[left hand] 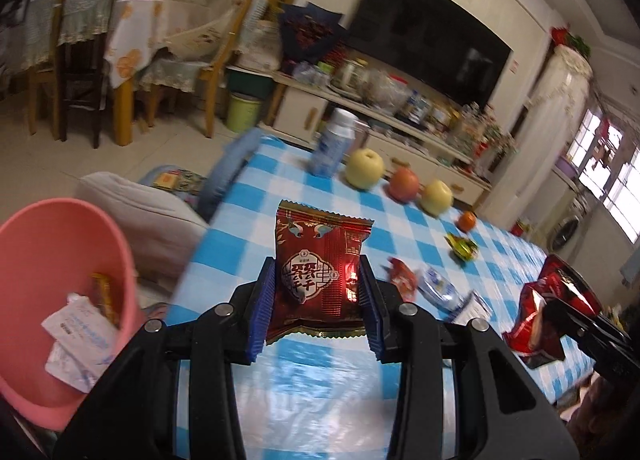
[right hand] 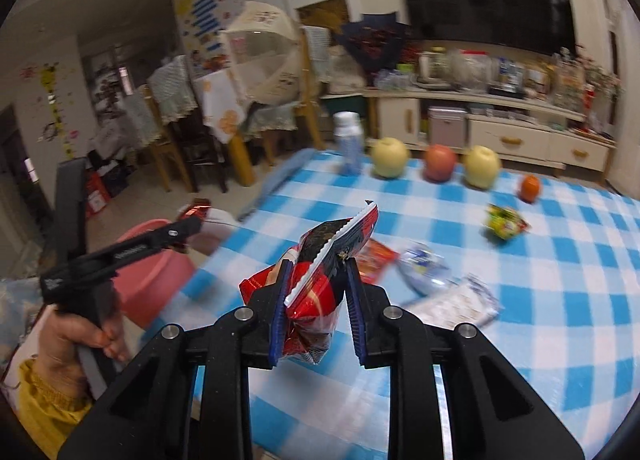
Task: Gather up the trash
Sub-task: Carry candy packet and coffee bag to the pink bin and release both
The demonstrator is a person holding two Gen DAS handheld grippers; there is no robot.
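Note:
My left gripper [left hand: 318, 292] is shut on a dark red snack packet [left hand: 316, 272], held above the blue-checked table [left hand: 304, 388] near its left edge. A pink bin [left hand: 52, 268] with wrappers inside stands below to the left, off the table; it also shows in the right wrist view [right hand: 156, 284]. My right gripper [right hand: 316, 300] is shut on a crumpled red chip bag [right hand: 320, 280], held above the table. More wrappers lie on the table: a small red one [right hand: 376, 256], a clear blue-white one [right hand: 424, 264], a white one [right hand: 460, 304] and a green-yellow one [right hand: 504, 222].
At the table's far edge stand a white bottle [right hand: 350, 144], two yellow apples [right hand: 390, 158], a red apple [right hand: 440, 162] and a tangerine [right hand: 530, 188]. A grey cushion [left hand: 140, 216] sits beside the bin. Dining chairs [left hand: 80, 72] and a TV cabinet [left hand: 360, 120] stand beyond.

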